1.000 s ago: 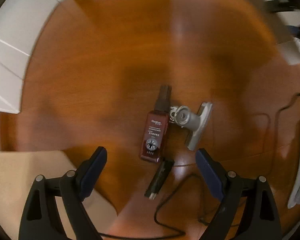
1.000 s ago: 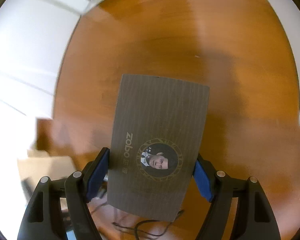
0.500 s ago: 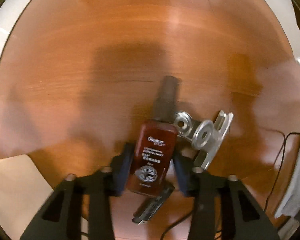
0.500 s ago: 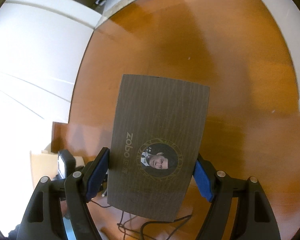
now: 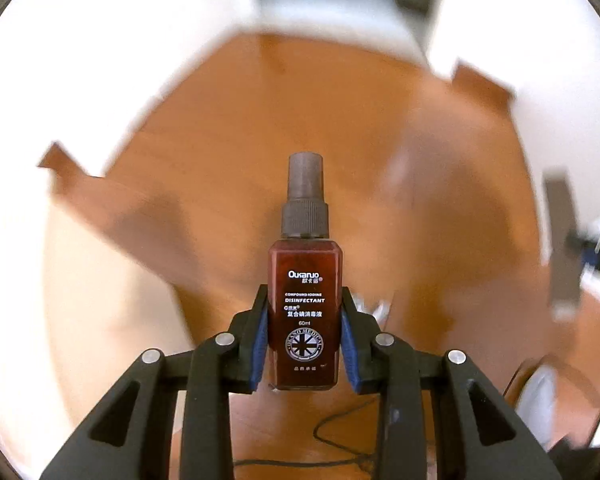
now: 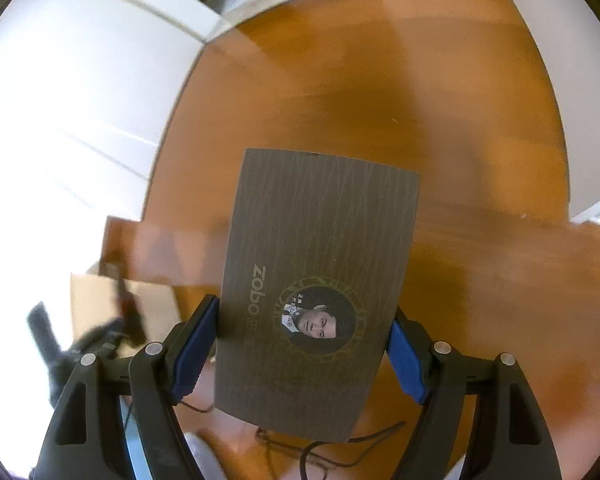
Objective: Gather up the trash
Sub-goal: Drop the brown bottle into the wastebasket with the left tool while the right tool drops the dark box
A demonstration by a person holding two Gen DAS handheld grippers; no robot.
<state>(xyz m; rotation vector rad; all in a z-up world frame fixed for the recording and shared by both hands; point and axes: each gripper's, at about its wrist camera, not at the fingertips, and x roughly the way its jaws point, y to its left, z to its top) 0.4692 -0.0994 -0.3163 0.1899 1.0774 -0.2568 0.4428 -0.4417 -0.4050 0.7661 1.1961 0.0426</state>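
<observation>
My left gripper (image 5: 305, 340) is shut on a small dark red disinfectant spray bottle (image 5: 305, 300) with a grey cap. It holds the bottle upright between the blue pads, lifted above the wooden table (image 5: 228, 152). My right gripper (image 6: 304, 344) is shut on a flat brown "zobo" box (image 6: 316, 280) with a round portrait emblem, held above the table (image 6: 440, 120). The other gripper shows blurred at the lower left of the right wrist view (image 6: 84, 336).
A thin black cable (image 5: 340, 436) lies on the table under the left gripper. A tan cardboard surface (image 5: 100, 300) sits at the left. White cloth (image 5: 540, 400) lies at the lower right. White floor surrounds the table. A black cable (image 6: 332, 452) lies below the box.
My left gripper closed on the spray bottle and lifted it off the table, away from the metal clip and black stick. My right gripper kept hold of the box, the view shifting slightly.
</observation>
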